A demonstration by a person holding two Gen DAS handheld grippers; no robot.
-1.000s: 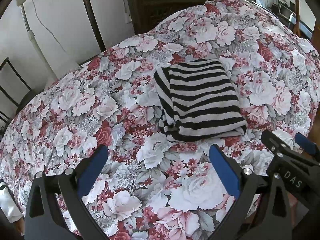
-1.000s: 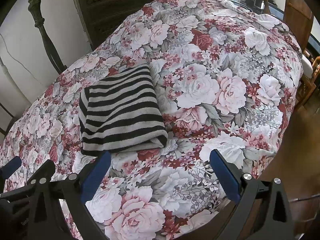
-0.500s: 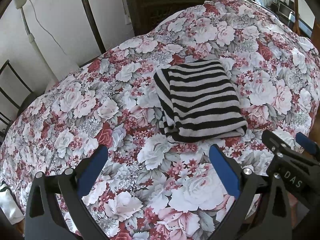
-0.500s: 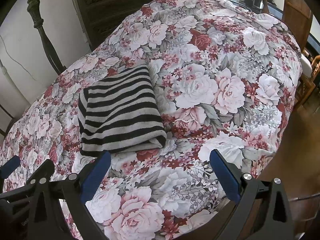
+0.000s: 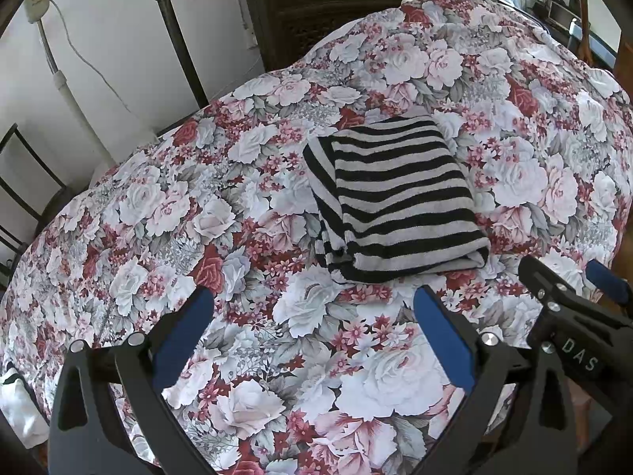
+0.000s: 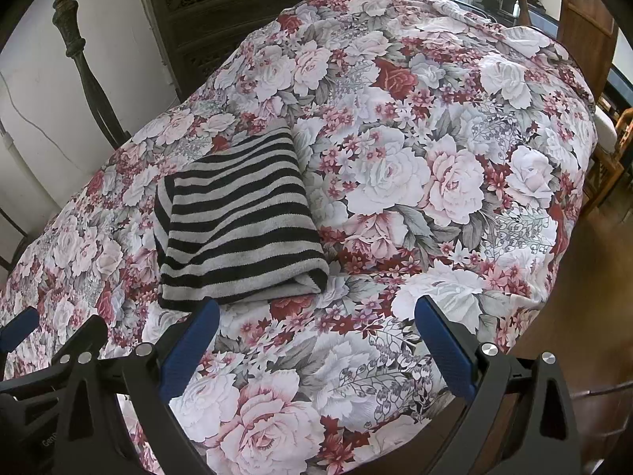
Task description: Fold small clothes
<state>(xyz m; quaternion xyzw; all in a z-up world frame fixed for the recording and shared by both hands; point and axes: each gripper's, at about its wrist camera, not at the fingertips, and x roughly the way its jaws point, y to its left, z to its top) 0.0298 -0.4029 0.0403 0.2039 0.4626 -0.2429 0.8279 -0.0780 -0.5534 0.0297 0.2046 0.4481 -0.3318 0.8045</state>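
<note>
A black-and-grey striped garment [image 5: 399,198] lies folded into a neat rectangle on the flowered bedspread [image 5: 158,206]. In the right wrist view the same striped garment [image 6: 237,221] sits left of centre. My left gripper [image 5: 312,312] hovers open just short of the garment's near edge, nothing between its blue pads. My right gripper [image 6: 316,324] is open too, its left pad close to the garment's near right corner, holding nothing. The right gripper also shows at the right edge of the left wrist view.
The flowered bedspread [image 6: 435,166] covers a bed that drops off to a wooden floor [image 6: 585,316] on the right. A dark metal bedpost [image 5: 174,31] and carved dark wooden furniture [image 5: 336,0] stand behind, by a white wall.
Both grippers have barely shifted; the striped garment lies as before. Nothing was taken hold of or let go.
</note>
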